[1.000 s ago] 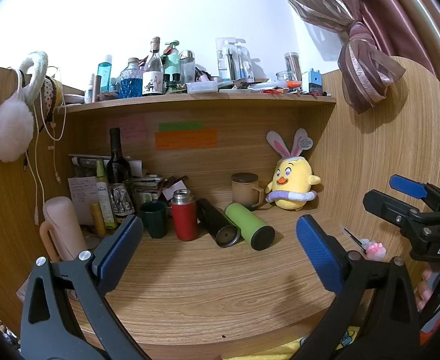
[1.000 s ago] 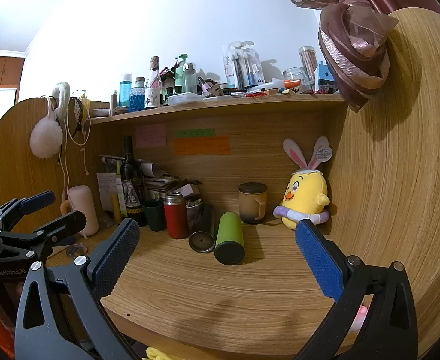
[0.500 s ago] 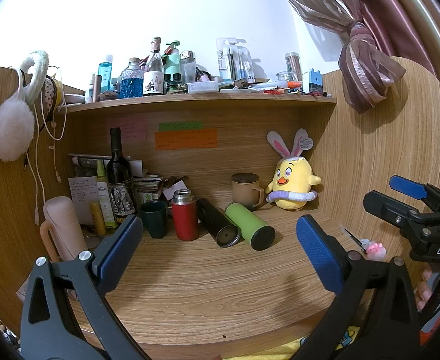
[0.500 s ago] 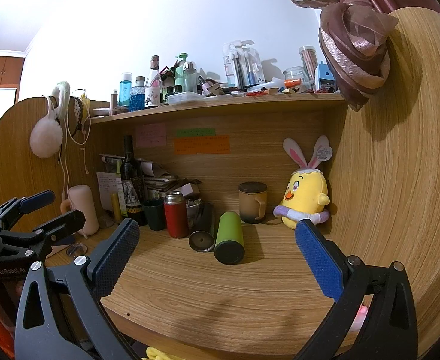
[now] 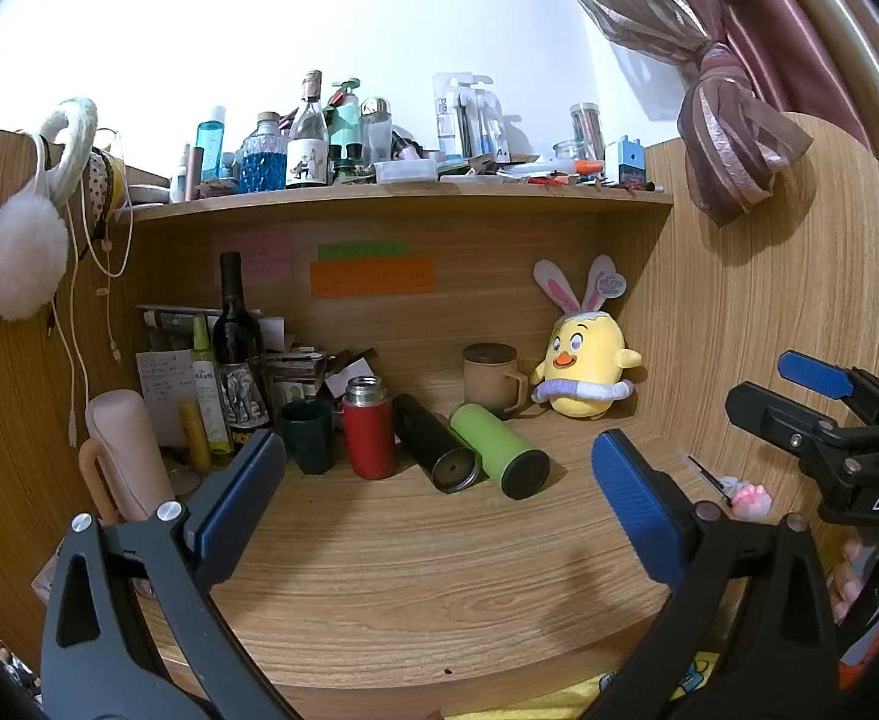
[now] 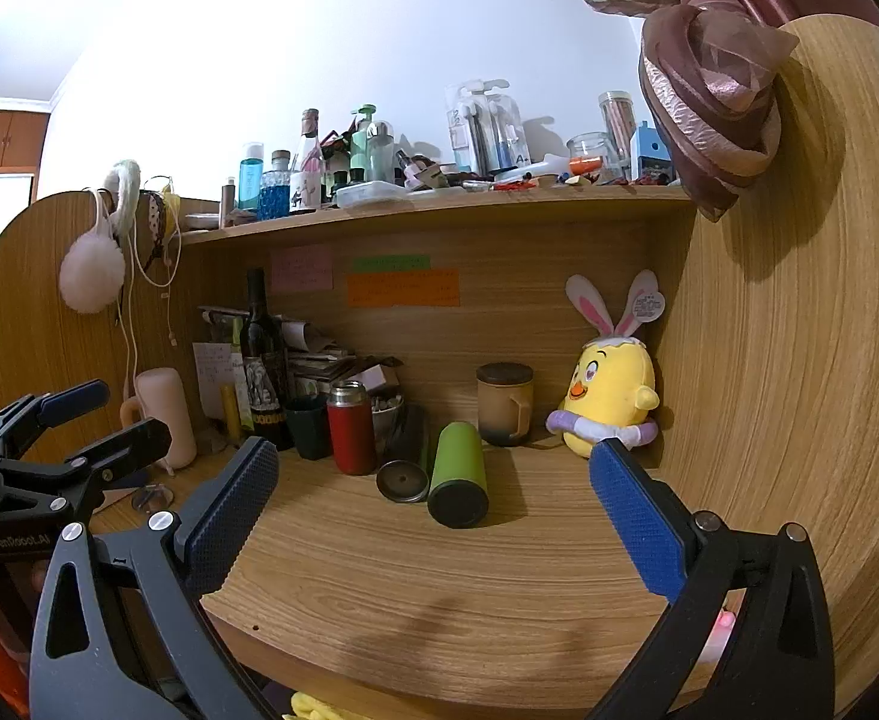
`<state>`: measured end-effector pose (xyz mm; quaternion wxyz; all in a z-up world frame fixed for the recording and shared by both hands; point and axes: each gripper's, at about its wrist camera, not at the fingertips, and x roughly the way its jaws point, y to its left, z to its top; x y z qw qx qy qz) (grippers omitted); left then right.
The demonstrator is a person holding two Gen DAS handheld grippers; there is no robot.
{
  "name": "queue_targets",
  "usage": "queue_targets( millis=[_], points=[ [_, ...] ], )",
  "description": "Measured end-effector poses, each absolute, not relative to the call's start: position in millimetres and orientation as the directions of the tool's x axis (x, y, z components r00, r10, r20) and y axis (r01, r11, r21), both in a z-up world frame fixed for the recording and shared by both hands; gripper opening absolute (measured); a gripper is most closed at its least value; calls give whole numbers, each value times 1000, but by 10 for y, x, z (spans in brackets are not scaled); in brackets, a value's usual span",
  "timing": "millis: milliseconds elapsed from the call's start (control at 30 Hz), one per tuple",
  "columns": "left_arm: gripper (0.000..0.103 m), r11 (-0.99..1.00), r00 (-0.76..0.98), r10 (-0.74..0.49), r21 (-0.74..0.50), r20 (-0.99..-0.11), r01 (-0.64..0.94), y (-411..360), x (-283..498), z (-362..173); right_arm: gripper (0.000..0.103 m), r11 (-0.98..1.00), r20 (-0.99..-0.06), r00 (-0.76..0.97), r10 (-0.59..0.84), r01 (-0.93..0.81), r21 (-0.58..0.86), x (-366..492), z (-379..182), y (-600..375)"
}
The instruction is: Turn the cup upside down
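Note:
Several cups stand or lie at the back of the wooden desk (image 5: 427, 588). A green tumbler (image 5: 499, 450) (image 6: 457, 474) and a black tumbler (image 5: 433, 450) (image 6: 406, 462) lie on their sides. A red flask (image 5: 369, 427) (image 6: 350, 427), a dark green cup (image 5: 307, 437) (image 6: 309, 427) and a tan lidded mug (image 5: 492, 379) (image 6: 504, 403) stand upright. My left gripper (image 5: 439, 468) is open and empty, well short of them. My right gripper (image 6: 433, 480) is open and empty, also short of them.
A yellow chick plush (image 5: 586, 372) sits in the back right corner. A wine bottle (image 5: 236, 348), papers and a pink mug (image 5: 130, 456) crowd the back left. A cluttered shelf (image 5: 403, 195) runs overhead. The right gripper shows in the left wrist view (image 5: 823, 414).

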<state>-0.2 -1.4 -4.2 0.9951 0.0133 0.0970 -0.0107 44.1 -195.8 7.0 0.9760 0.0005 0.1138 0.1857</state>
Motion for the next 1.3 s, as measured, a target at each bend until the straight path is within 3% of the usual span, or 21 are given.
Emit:
queue_targets(
  millis=[133,333,600,867,900,967,1000,1167,1300],
  points=[
    [103,999,977,-26,21,-211,32,-26,40,-83,103,933,-223,906,359,-358,47,447,50,-1952],
    [103,993,942,-115,-49,-314,105,-25,383,-275,103,943,-256,908,331,-325,67,591,-103,-2065],
    [103,966,795,-255,-185,-551,182,-177,1507,-601,103,961,-350,896,274,-243,130,1038,-434,-2417],
    [103,970,706,-242,-142,-665,199,-550,2530,-632,103,960,-427,865,263,-188,210,1367,-674,-2699],
    [101,970,692,-242,-144,-680,198,-577,2663,-644,103,958,-436,860,266,-185,219,1401,-702,-2726],
    [84,971,660,-234,-142,-714,191,-613,2908,-694,103,954,-449,850,274,-181,239,1460,-759,-2774],
    [82,975,644,-218,-129,-733,184,-634,3043,-738,103,953,-455,847,276,-179,244,1486,-776,-2778],
    [81,992,622,-99,-29,-776,122,-707,3429,-948,103,949,-477,831,287,-178,260,1597,-842,-2817],
    [81,994,590,-81,-20,-803,110,-708,3623,-1077,103,950,-480,830,283,-176,256,1640,-857,-2834]
  ],
)
